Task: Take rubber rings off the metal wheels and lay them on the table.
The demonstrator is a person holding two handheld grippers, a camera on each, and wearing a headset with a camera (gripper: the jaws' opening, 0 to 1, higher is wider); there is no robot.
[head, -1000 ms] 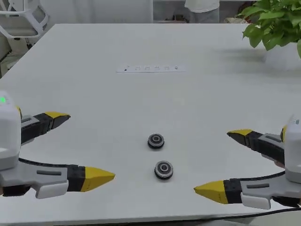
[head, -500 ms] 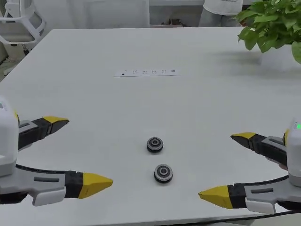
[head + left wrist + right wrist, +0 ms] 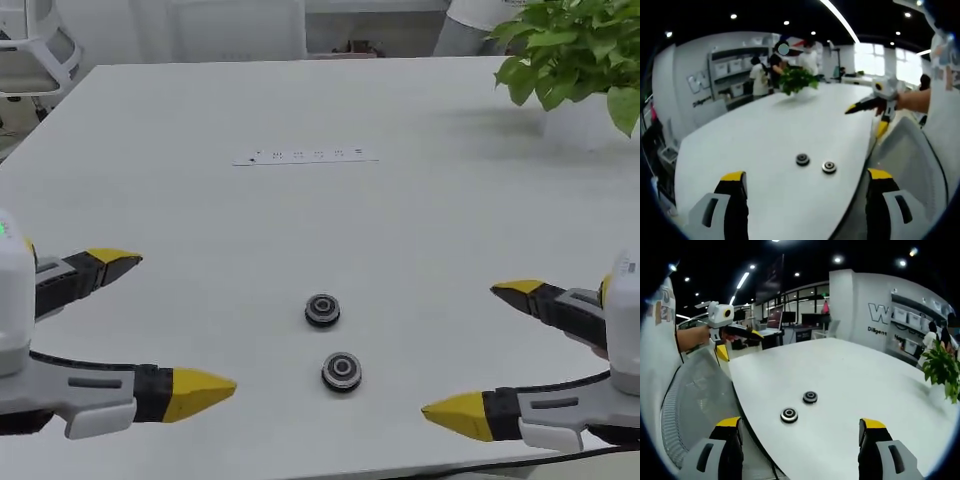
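Note:
Two small metal wheels with black rubber rings lie flat on the white table (image 3: 300, 220). The far wheel (image 3: 322, 310) sits a little beyond the near wheel (image 3: 342, 371); they also lie side by side in the left gripper view as far wheel (image 3: 802, 159) and near wheel (image 3: 829, 167), and in the right gripper view as far wheel (image 3: 810, 397) and near wheel (image 3: 789, 415). My left gripper (image 3: 170, 325) hovers open at the left, well apart from the wheels. My right gripper (image 3: 480, 350) hovers open at the right, holding nothing.
A leafy potted plant (image 3: 575, 60) stands at the table's far right. A flush strip of sockets (image 3: 305, 156) lies in the table's middle, further back. Office chairs (image 3: 35, 50) stand past the far left corner. People stand by shelves (image 3: 770, 70) in the background.
The head camera has drifted slightly, so the wheels sit a bit lower and left in the picture. Both grippers stay open in about the same places.

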